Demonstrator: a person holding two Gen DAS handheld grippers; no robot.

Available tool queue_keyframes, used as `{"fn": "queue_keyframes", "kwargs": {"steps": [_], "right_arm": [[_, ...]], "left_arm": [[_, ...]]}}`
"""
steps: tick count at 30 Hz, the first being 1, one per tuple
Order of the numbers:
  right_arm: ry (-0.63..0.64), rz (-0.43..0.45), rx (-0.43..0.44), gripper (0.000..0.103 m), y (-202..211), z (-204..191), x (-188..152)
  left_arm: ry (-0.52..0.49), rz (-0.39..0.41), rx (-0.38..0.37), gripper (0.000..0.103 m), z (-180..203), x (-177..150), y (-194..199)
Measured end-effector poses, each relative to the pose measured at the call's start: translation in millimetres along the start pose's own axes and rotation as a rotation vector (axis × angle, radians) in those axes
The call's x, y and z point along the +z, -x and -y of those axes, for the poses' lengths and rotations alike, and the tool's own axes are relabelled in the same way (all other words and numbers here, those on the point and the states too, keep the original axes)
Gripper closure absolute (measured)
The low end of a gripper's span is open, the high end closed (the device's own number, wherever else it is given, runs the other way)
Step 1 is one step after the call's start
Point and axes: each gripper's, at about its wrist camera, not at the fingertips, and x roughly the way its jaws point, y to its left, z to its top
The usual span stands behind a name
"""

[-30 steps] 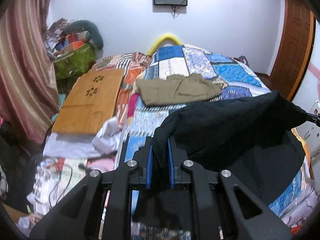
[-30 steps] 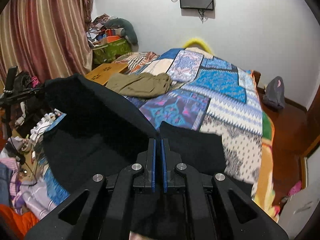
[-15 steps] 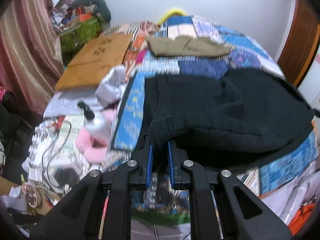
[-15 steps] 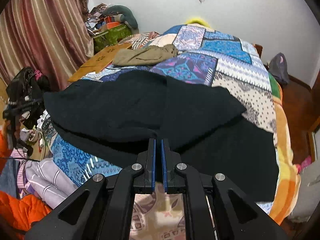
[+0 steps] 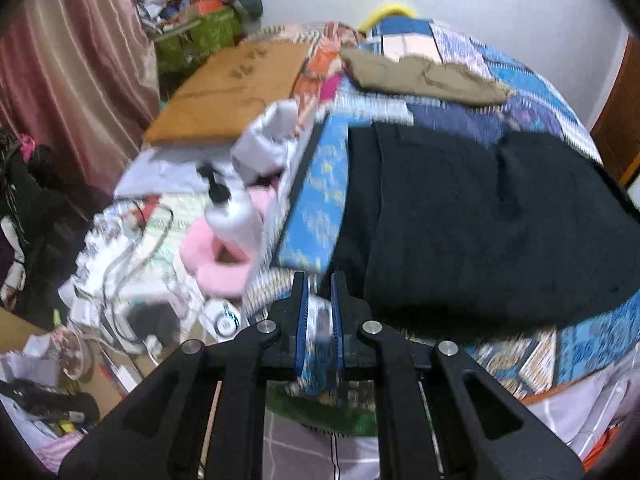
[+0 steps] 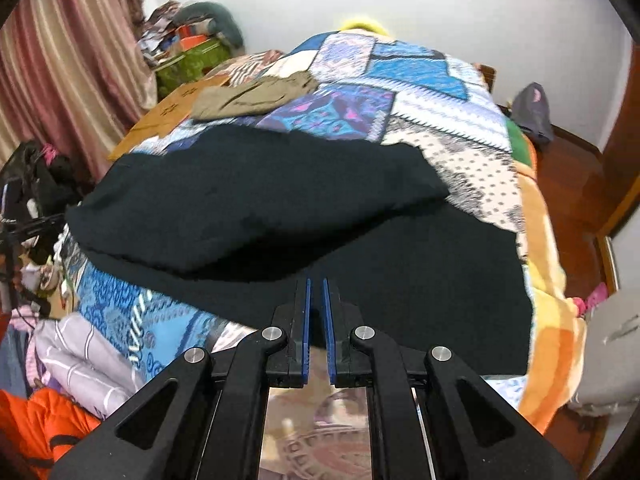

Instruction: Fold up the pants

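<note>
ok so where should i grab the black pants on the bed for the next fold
Probably the straight end of the black pants that faces the pump bottle, pinching both layers near its corners and coming in from that side of the bed. There the two layers lie nearly flush. At the opposite end the top layer stops short of the lower one, so a pinch would likely catch only one layer.

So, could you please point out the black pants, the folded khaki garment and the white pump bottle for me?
black pants (image 6: 256,200), right wrist view, on the folded-over top layer.
khaki garment (image 5: 424,76), left wrist view, on its middle.
white pump bottle (image 5: 234,216), left wrist view, on its body.
</note>
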Motion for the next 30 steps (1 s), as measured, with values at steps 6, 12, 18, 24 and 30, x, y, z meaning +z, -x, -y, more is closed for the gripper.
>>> {"fn": "queue_keyframes", "kwargs": {"steps": [6, 12, 18, 24, 30], "right_arm": [[0.060, 0.074, -0.027, 0.079, 4.9, -4.0, 42.3], [0.135, 0.076, -0.020, 0.068, -21.7, -16.1, 80.7], [0.172, 0.007, 0.004, 0.062, -69.8, -24.8, 103.2], [0.155, -0.103, 0.023, 0.063, -120.0, -21.4, 121.4], [0.174, -0.192, 0.026, 0.063, -148.8, -21.4, 127.4]], "left_arm": [[-0.042, 0.077, -0.036, 0.093, 29.4, 51.4, 18.4], [-0.092, 0.105, -0.104, 0.091, 74.0, 97.2, 11.8], [-0.143, 0.084, -0.157, 0.090, 117.9, 126.3, -16.9], [-0.178, 0.044, -0.200, 0.090, 153.2, 141.5, -47.9], [-0.228, 0.025, -0.198, 0.090, 176.9, 143.9, -67.5]]}}
